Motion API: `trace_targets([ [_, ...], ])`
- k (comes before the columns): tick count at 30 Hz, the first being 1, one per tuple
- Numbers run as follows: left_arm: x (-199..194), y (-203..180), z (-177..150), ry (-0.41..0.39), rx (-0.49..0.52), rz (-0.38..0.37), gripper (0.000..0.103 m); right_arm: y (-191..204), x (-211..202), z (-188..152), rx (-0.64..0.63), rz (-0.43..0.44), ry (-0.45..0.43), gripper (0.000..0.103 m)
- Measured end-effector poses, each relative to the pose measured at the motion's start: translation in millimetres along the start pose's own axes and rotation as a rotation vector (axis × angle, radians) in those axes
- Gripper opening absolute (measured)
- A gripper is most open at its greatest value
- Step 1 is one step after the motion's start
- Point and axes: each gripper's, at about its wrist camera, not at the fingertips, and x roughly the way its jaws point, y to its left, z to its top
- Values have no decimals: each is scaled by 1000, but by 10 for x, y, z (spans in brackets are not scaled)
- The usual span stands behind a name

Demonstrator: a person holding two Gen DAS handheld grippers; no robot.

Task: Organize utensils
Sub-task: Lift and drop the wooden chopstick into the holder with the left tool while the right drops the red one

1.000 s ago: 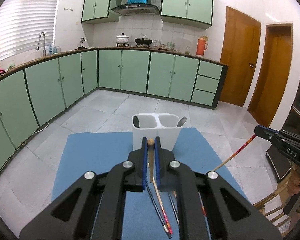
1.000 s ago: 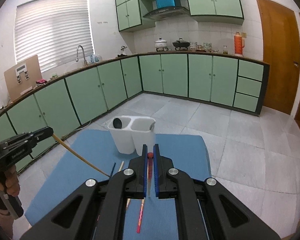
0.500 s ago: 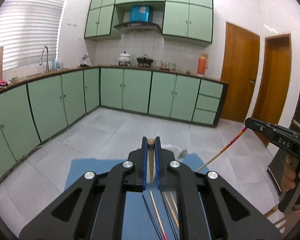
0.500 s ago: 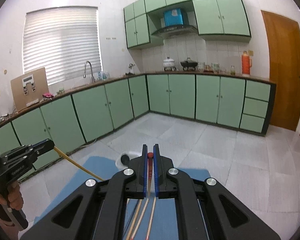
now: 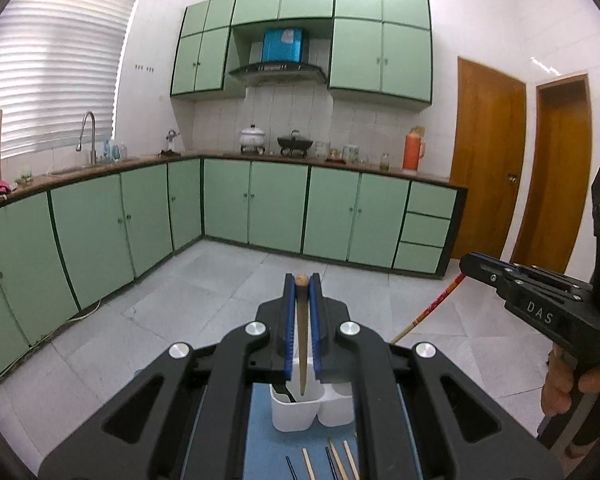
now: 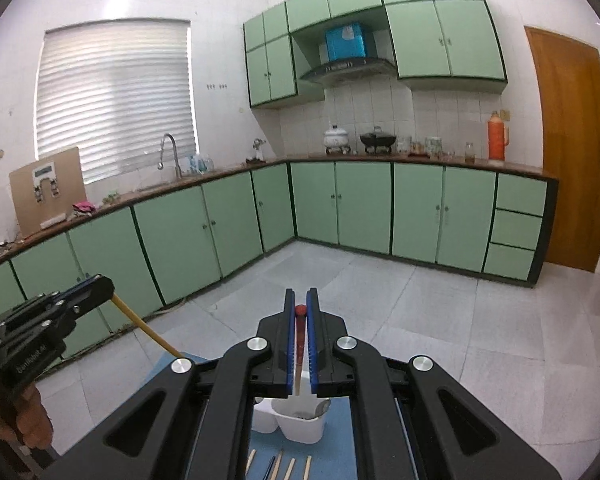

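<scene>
My left fingers [image 5: 302,280] pinch a tapered wooden chopstick [image 5: 302,344]; right fingers [image 6: 300,300] pinch a red-tipped chopstick [image 6: 299,340]. Below: white two-compartment plastic holder [image 5: 296,412], spoons inside.

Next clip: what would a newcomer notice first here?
Each gripper is shut on one chopstick: the left gripper on a brown chopstick, the right gripper on a red-tipped chopstick. Below them a white two-compartment holder stands on a blue mat, loose chopsticks nearer the camera.

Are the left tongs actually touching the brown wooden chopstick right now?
Touching. In the left wrist view the left tongs are shut on the brown wooden chopstick, with both blue pads pressed against its sides and no gap.
</scene>
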Motion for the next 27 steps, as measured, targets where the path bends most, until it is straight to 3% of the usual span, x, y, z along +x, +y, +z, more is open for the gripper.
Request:
trace_targets([
  [7,615,25,-231,85,8,20,6,-23,485,-316,-4,-26,94,5],
  [15,891,121,-483,189,2,8,6,-8,711,-607,-6,-9,165,5],
  [18,888,178,-550,213,-6,13,13,41,698,-661,-22,-9,178,6],
  [19,859,206,-565,216,-10,11,22,43,679,-669,-24,-10,176,7],
  [20,818,223,-579,211,-13,16,30,38,660,-673,-25,-8,172,12],
  [24,645,276,-596,197,-21,19,44,38,479,-714,-26,-20,144,34],
  [25,556,293,-609,187,-21,21,52,34,421,-722,-24,-24,134,38],
  [27,428,296,-636,173,-17,26,61,17,286,-744,-15,-34,108,54],
])
